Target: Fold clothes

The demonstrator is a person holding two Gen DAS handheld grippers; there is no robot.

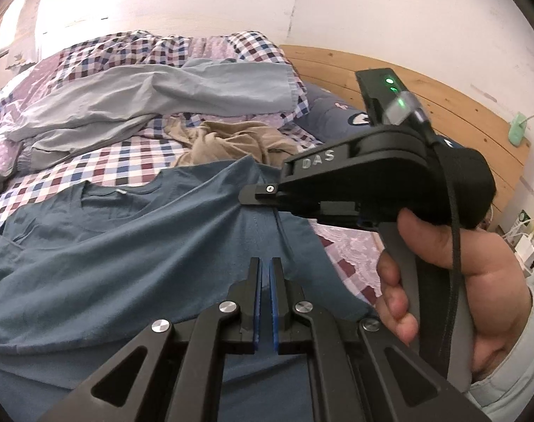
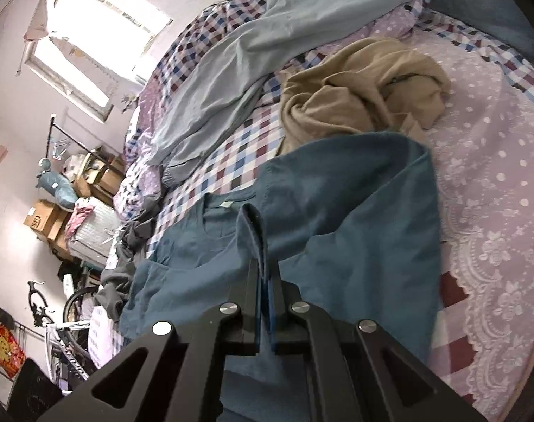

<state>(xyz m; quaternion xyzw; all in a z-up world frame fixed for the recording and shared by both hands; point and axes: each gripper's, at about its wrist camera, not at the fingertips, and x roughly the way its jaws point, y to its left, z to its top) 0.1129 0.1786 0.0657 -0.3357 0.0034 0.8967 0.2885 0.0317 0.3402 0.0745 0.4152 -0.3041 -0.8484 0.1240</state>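
I observe the blue T-shirt (image 1: 101, 256) lying on the bed (image 2: 495, 211), collar toward the far side, its body spread over the checked and lilac bedcover.

Right gripper (image 2: 266, 274): jaws clamped on a fold of the blue T-shirt's fabric, which stands up between the blue pads as a raised strip. From the left wrist view I see the right gripper (image 1: 263, 190) reaching in from the right, its tip touching the shirt near the shoulder seam, with a hand (image 1: 453, 281) gripping its handle.

Left gripper (image 1: 266, 274): jaws nearly together, a narrow gap between the blue pads. It sits over the shirt's lower body; I cannot tell whether cloth is caught between the pads.

Other items on the bed: a tan garment (image 2: 365, 91) crumpled just beyond the shirt, touching its far edge, and light grey trousers (image 1: 154, 95) laid out farther back. A wooden headboard (image 1: 425, 95) stands at the right.
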